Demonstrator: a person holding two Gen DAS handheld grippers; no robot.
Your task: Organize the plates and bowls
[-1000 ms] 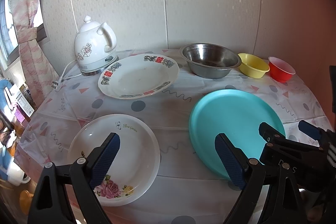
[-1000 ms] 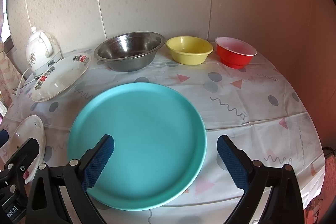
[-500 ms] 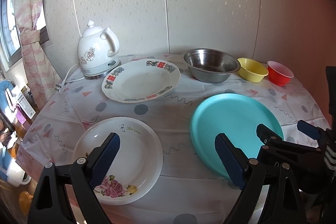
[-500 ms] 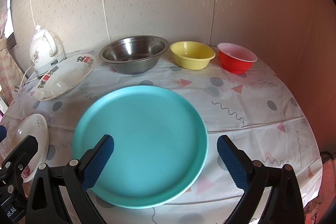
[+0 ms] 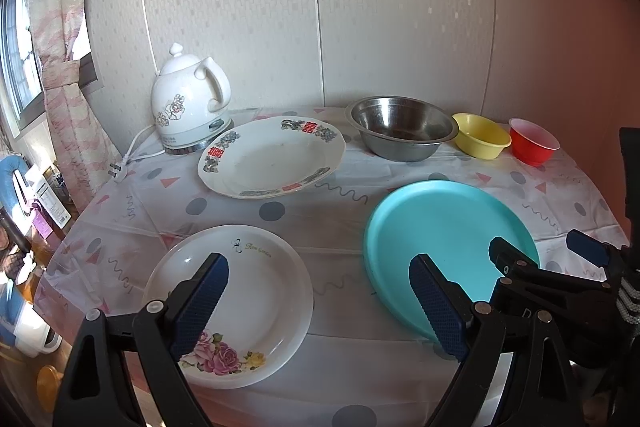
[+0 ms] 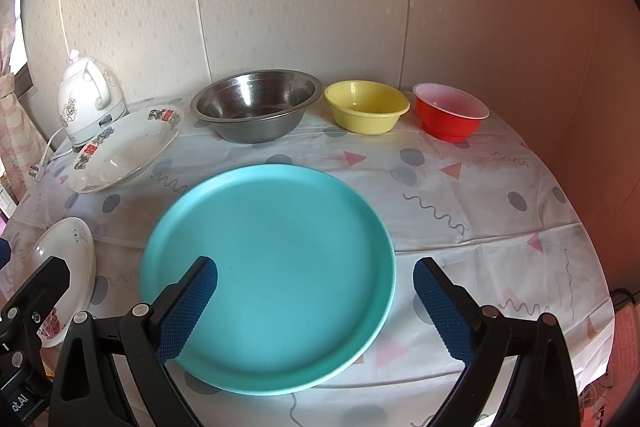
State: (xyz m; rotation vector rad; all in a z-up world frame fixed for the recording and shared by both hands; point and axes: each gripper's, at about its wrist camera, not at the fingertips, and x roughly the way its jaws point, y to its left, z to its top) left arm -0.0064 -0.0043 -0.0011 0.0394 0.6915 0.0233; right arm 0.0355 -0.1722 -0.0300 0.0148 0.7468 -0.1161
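Both grippers, left (image 5: 318, 301) and right (image 6: 314, 305), gape empty; only the left view shows the rose plate (image 5: 256, 283) whole.

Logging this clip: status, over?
Left gripper, right gripper open, empty. Teal plate, rose plate unstacked on table. Nothing blocking.

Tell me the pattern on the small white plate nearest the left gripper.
Pink roses with a yellow flower on the small white plate, clearest in the left wrist view.

The bench (image 6: 460, 195) wears a patterned cloth. On it lie a teal plate (image 6: 272, 247), a rose plate (image 5: 248, 291), a large white plate (image 5: 272, 159), a steel bowl (image 6: 256, 107), yellow bowl (image 6: 366, 109), red bowl (image 6: 450, 115) and a white kettle (image 5: 188, 107).
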